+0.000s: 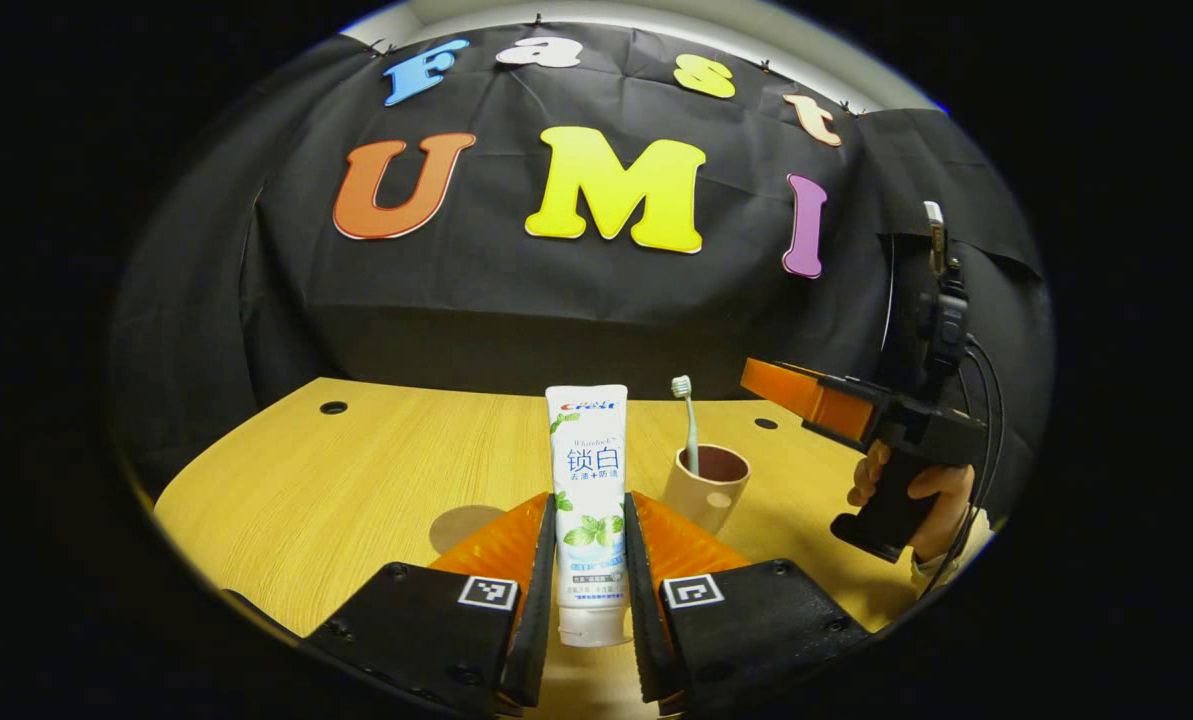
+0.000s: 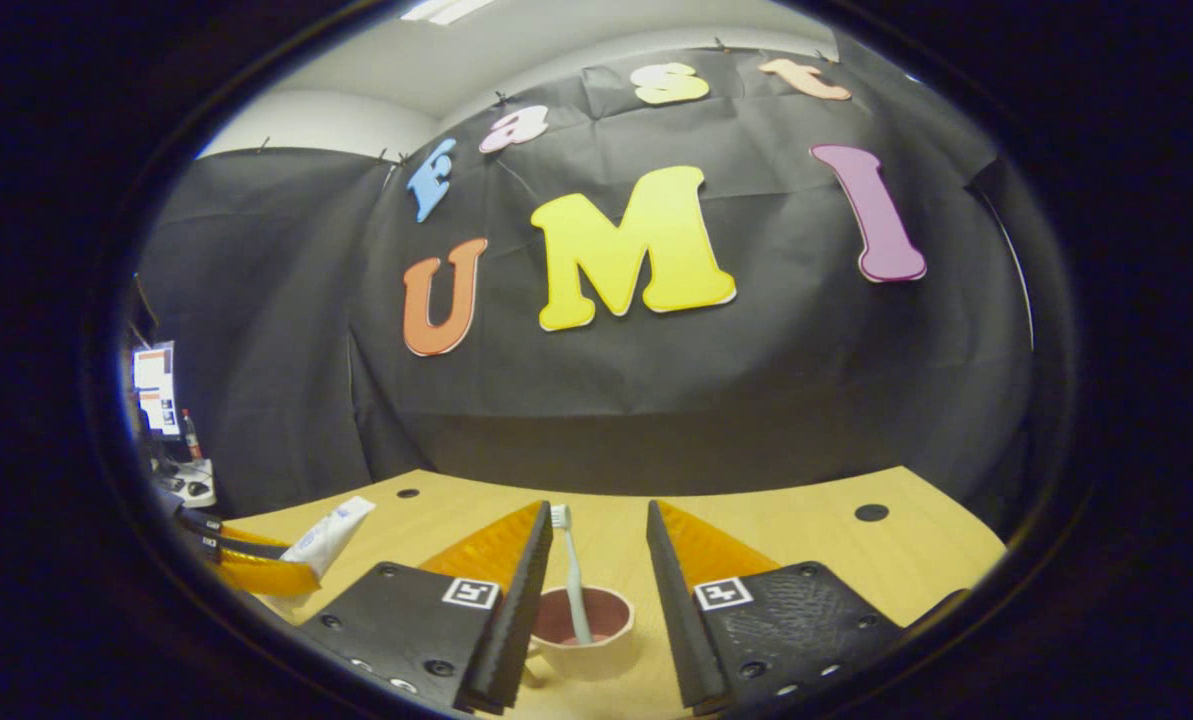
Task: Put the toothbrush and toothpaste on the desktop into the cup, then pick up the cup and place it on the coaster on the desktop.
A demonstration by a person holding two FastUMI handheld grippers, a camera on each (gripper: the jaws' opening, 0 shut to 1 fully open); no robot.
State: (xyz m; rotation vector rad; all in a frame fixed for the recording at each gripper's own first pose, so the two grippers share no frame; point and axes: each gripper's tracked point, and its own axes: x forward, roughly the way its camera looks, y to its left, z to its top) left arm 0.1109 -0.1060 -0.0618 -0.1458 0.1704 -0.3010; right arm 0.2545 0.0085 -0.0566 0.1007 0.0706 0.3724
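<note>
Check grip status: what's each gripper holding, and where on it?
Left gripper clamps the toothpaste at its lower body, above the cap. Right gripper is open, holding nothing.

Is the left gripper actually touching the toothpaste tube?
Touching. In the left gripper view, both fingers of the left gripper press against the sides of the upright toothpaste tube, holding it above the desktop.

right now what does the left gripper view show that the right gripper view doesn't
Left gripper view: the coaster lying on the desk, and a hand holding the right gripper by its handle. Right gripper view: a screen and a small bottle off the desk's left side, and the right gripper open with the cup just below. Both: the toothpaste clamped in the left gripper, and the toothbrush standing in the cup.
</note>
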